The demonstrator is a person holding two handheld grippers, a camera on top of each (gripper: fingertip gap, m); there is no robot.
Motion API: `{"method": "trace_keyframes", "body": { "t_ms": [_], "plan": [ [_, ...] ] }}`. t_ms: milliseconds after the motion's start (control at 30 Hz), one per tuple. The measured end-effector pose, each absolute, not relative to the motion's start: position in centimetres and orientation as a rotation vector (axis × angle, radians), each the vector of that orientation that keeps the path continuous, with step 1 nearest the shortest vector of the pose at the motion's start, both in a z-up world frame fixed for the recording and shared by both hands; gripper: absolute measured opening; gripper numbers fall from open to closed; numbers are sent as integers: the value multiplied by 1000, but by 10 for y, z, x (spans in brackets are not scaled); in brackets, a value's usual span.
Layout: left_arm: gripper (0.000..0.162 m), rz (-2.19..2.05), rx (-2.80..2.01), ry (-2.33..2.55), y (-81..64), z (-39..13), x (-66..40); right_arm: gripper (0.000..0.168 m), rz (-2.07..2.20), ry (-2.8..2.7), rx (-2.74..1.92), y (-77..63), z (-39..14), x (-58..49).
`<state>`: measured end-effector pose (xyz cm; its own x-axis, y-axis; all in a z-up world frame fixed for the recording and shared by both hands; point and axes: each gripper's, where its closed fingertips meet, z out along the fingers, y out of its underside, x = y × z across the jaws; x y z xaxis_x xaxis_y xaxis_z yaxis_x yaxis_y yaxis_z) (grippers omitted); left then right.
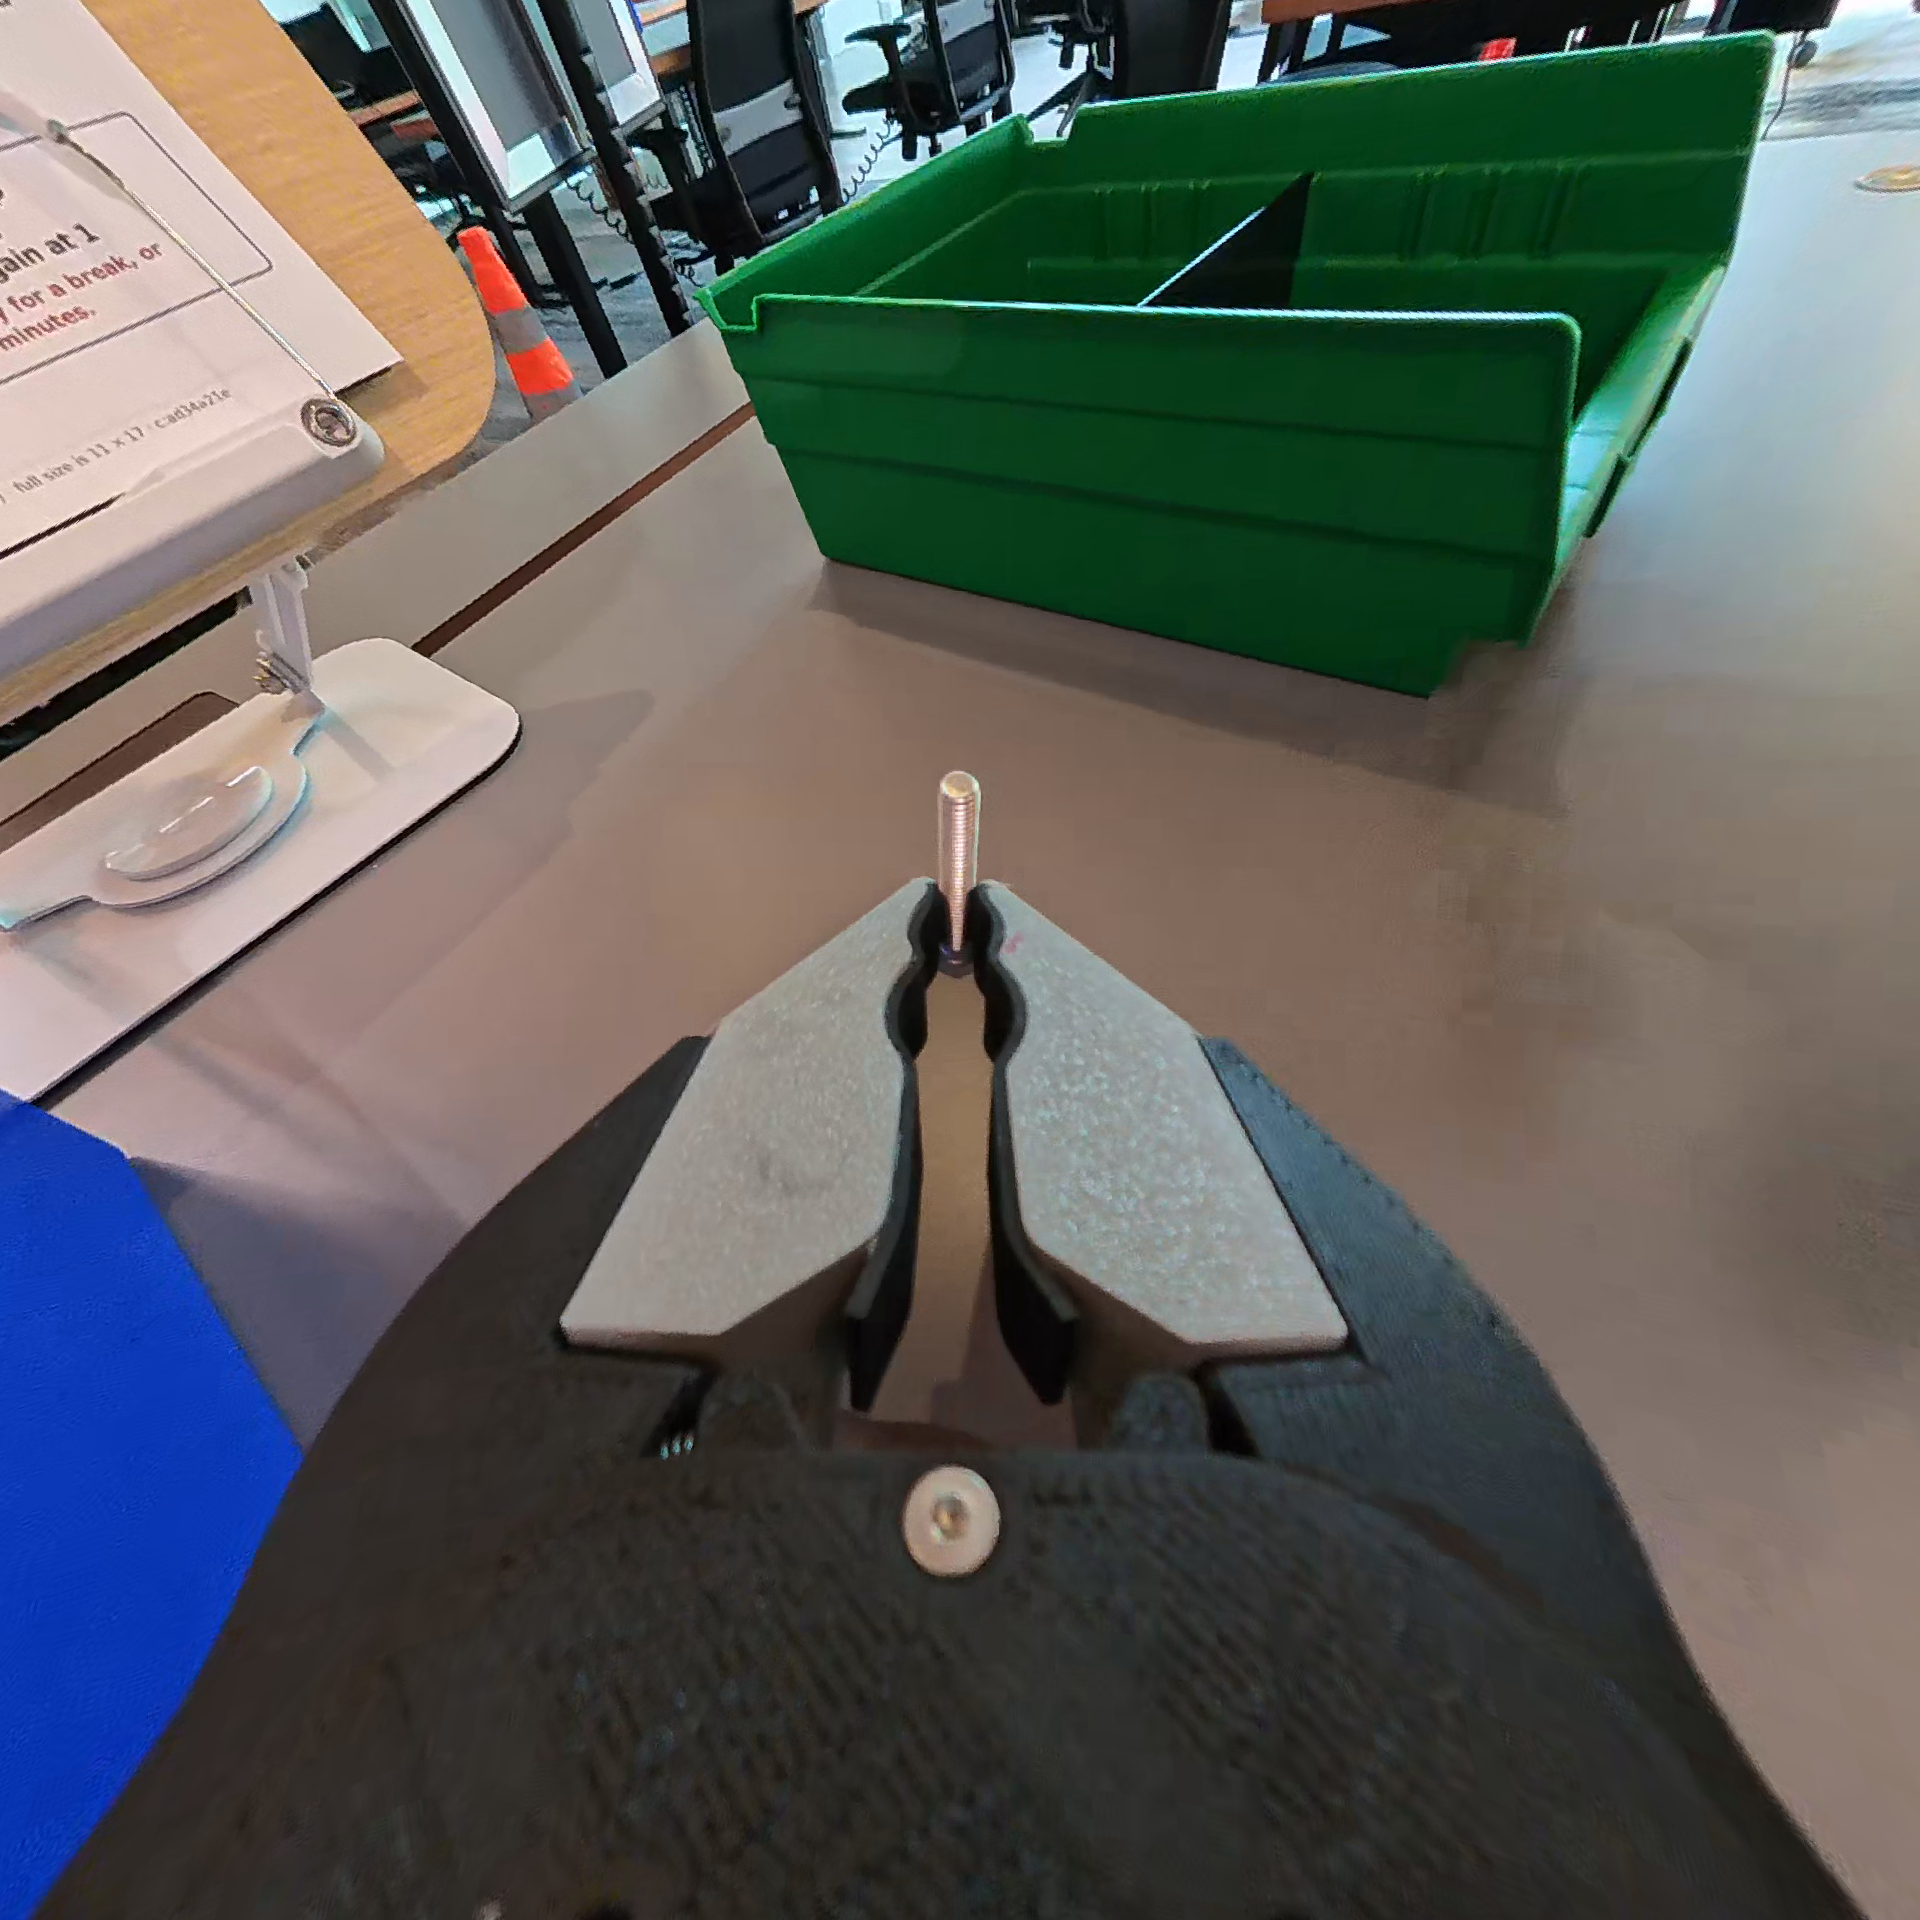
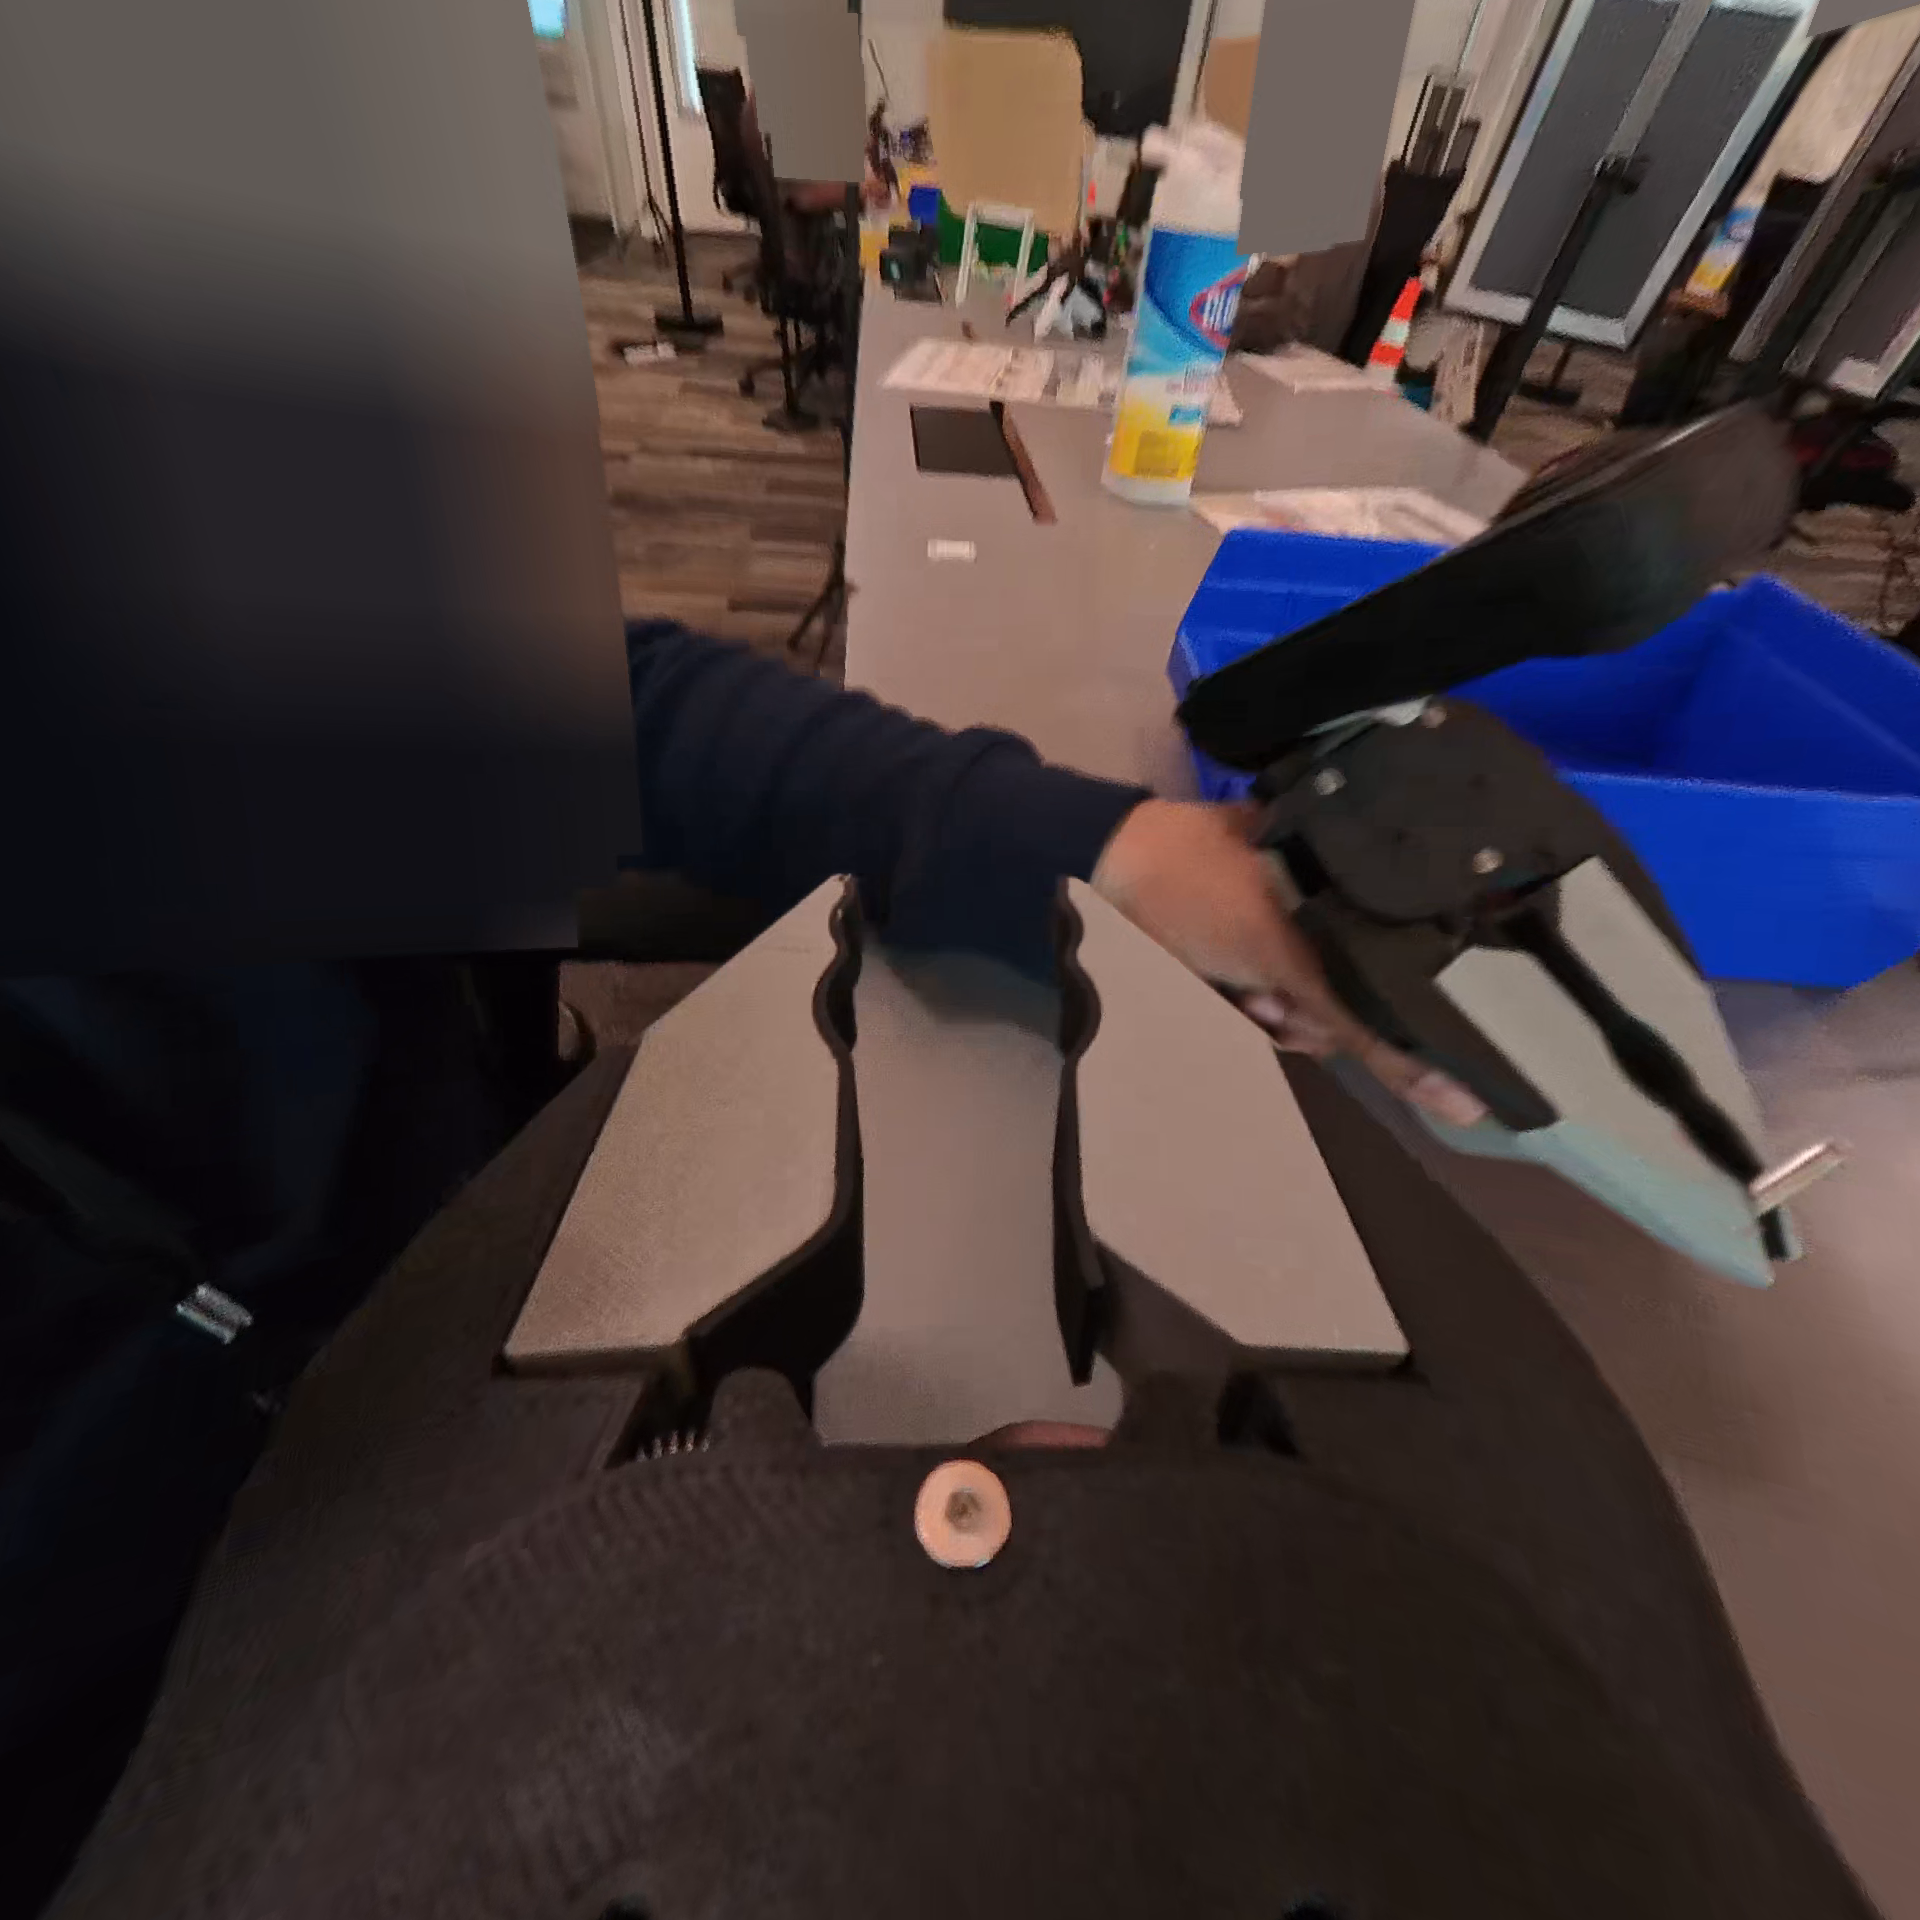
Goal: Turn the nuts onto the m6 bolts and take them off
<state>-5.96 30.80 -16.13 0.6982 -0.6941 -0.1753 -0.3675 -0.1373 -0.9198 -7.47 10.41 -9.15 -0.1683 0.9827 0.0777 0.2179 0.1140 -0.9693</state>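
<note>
One threaded steel bolt (image 1: 958,831) pinched by left tool (image 1: 958,914); right tool (image 2: 958,966) agape

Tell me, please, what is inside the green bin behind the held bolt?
Inside the green bin, only a black divider and bare green walls show. Its front wall hides the floor, so nuts or bolts lying there cannot be seen. The left gripper holds the bolt.

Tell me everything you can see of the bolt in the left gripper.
The bolt is a slim, silvery, threaded metal rod. The left gripper is shut on its lower end, where a dark head or nut sits between the fingertips. Its shank sticks out beyond the tips, bare of any nut, above the grey table.
</note>
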Motion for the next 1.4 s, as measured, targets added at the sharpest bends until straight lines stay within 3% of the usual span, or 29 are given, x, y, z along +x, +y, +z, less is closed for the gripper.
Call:
{"method": "trace_keyframes", "body": {
  "t_ms": [133,467,967,1400],
  "plan": [
    [2,-345,-1746,856,307,-161,-59,31,1008,-1587,-1305,84,-124,-67],
    [2,-320,-1766,899,306,-173,-55,34,1102,-1493,-1367,66,-123,-65],
    [2,-220,-1755,923,310,-175,-60,40,1071,-1623,-1493,18,-213,-63],
    [2,-160,-1679,805,305,-159,-70,31,870,-1637,-1697,22,-263,-56]
  ]
}}
